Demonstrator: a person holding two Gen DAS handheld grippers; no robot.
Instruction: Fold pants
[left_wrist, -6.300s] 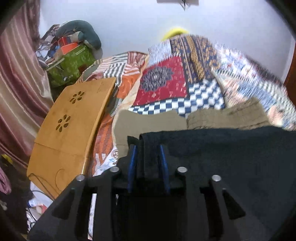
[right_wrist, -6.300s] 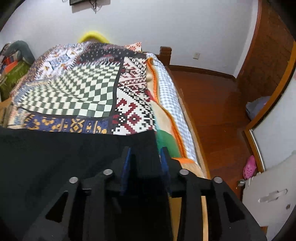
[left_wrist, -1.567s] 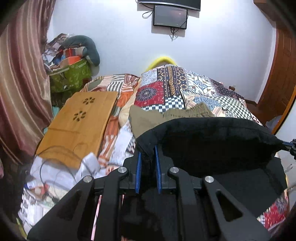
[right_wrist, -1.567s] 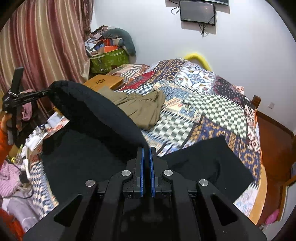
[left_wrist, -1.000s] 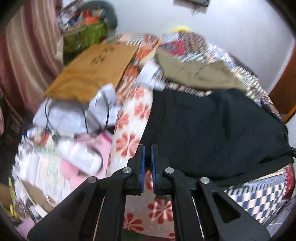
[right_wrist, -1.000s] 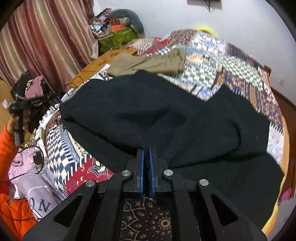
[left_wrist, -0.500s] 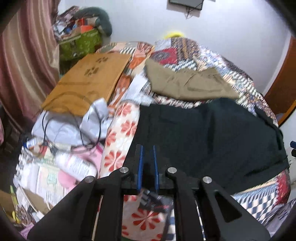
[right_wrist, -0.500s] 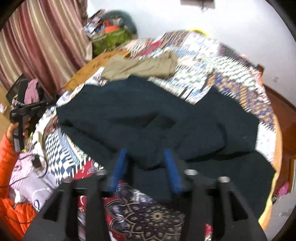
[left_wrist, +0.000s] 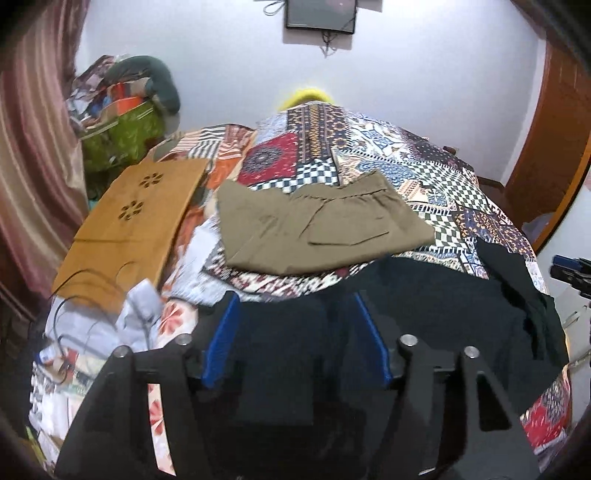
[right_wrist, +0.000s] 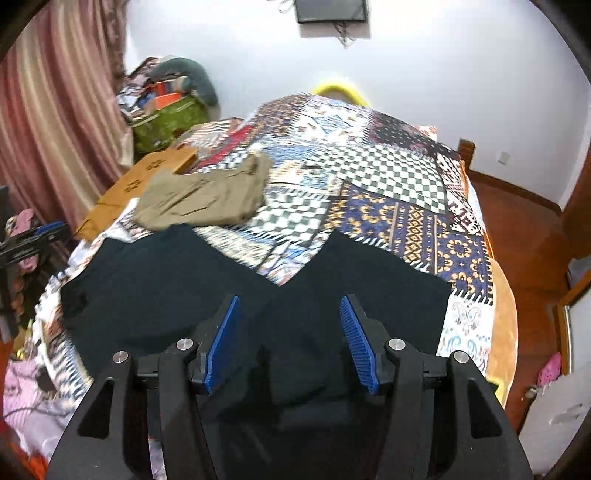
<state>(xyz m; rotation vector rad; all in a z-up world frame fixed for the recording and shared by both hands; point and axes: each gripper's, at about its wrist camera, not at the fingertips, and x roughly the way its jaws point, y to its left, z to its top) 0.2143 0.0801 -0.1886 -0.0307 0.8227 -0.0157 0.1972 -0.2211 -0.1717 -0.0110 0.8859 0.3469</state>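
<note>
Your left gripper has just been opening its jaws, and they stand wide with nothing pinched. Your right gripper has opened up too and holds nothing. The black pants lie on the patchwork quilt, right below both grippers. The folded tan pants rest on the quilt just past the black pants.

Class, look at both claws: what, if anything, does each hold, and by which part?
Nothing. The left claw and right claw have just opened and stand apart over the black pants.
</note>
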